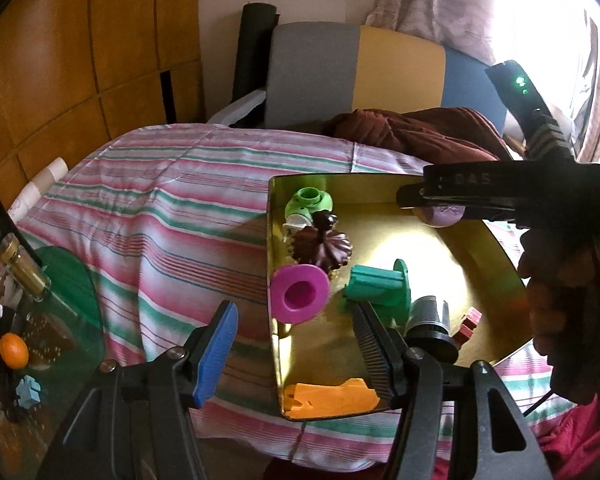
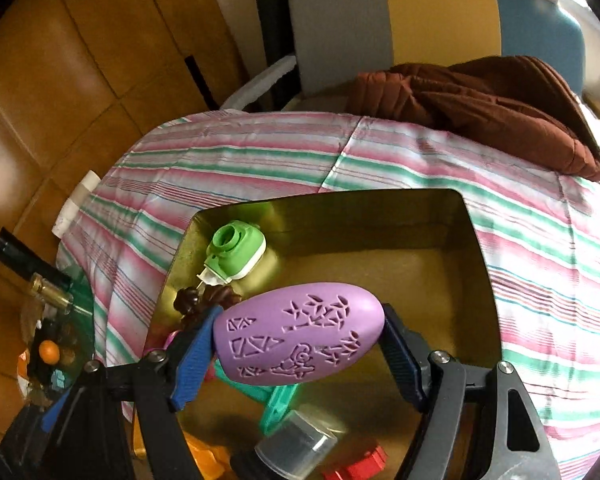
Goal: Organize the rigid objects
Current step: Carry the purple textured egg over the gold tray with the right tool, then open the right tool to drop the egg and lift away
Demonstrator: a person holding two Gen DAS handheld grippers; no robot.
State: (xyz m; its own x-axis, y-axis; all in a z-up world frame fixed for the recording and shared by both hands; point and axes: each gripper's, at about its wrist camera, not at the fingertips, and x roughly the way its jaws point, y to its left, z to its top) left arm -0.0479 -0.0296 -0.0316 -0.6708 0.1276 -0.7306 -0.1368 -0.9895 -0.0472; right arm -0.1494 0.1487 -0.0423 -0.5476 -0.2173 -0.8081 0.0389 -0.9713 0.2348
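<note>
A gold metal tray (image 1: 480,248) (image 2: 472,264) lies on the striped cloth. In it are a light green part (image 1: 309,202) (image 2: 236,250), a dark brown leaf-shaped piece (image 1: 320,246), a magenta ring (image 1: 300,298), a teal spool (image 1: 380,286), a grey cylinder (image 1: 430,320) (image 2: 296,442), a red piece (image 1: 470,322) and an orange piece (image 1: 332,398). My left gripper (image 1: 296,348) is open and empty over the tray's near left corner. My right gripper (image 2: 300,330) is shut on a purple carved egg (image 2: 298,332) (image 1: 442,214) above the tray.
A striped pink, green and white cloth (image 1: 172,216) covers the table. A brown jacket (image 2: 480,100) lies at the far right by a chair (image 1: 340,72). A glass side table (image 1: 60,300) at the left holds small items, among them an orange ball (image 1: 13,350).
</note>
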